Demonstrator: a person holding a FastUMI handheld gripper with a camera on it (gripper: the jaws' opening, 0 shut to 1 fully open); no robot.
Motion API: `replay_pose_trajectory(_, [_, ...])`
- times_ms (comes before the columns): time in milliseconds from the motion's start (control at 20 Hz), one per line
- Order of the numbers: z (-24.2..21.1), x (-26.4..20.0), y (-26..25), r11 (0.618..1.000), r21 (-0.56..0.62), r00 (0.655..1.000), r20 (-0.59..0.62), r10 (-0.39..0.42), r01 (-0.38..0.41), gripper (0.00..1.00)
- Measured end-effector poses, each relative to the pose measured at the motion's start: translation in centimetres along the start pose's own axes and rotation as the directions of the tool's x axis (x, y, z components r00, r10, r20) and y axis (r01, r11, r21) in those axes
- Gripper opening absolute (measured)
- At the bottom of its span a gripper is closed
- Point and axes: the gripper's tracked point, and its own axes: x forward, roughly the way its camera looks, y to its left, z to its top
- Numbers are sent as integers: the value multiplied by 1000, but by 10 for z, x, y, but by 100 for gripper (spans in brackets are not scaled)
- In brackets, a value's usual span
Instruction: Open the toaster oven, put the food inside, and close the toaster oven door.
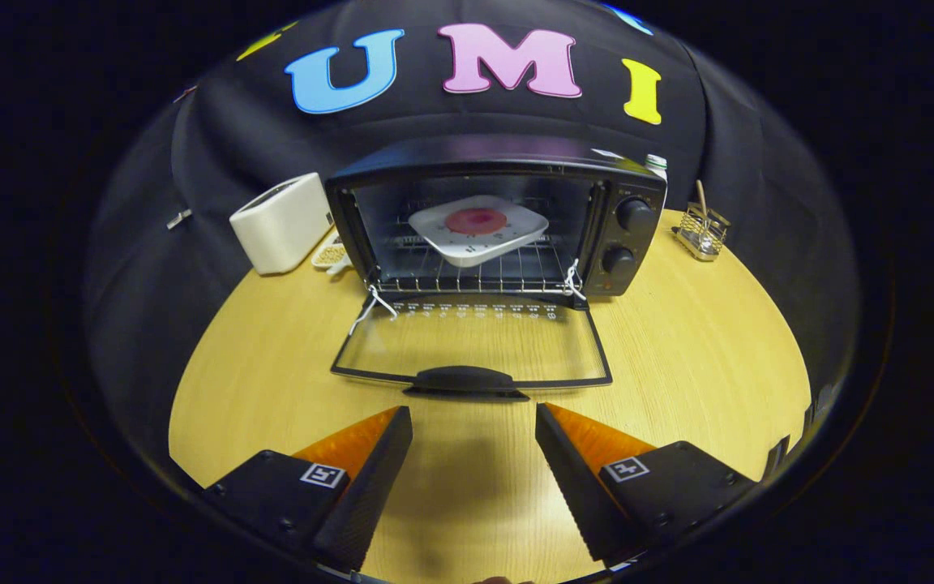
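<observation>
A black toaster oven (629,235) stands at the back of the round wooden table (702,357). Its glass door (471,341) lies folded down flat toward me, with the dark handle (464,379) at its front edge. Inside, on the wire rack (475,276), rests a white square plate (479,229) carrying a round red piece of food (476,220). My gripper (473,426) hovers over the table just short of the door handle. It is open, and nothing sits between its fingers.
A cream-white toaster (282,223) stands left of the oven, with a small dish (329,255) beside it. A wire holder (702,231) with a stick sits to the right. A white bottle cap (657,162) peeks from behind the oven.
</observation>
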Motion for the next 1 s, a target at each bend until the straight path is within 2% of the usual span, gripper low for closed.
replay_pose_trajectory(200, [-19, 22, -10, 996, -83, 997, -71, -34, 28, 99])
replay_pose_trajectory(500, [-33, 57, -14, 988, -153, 988, -151, -39, 16, 99])
replay_pose_trajectory(700, [-24, 71, -10, 994, -106, 989, -145, -13, -2, 98])
replay_pose_trajectory(1000, [-18, 73, -10, 995, -97, 989, -150, -4, -11, 98])
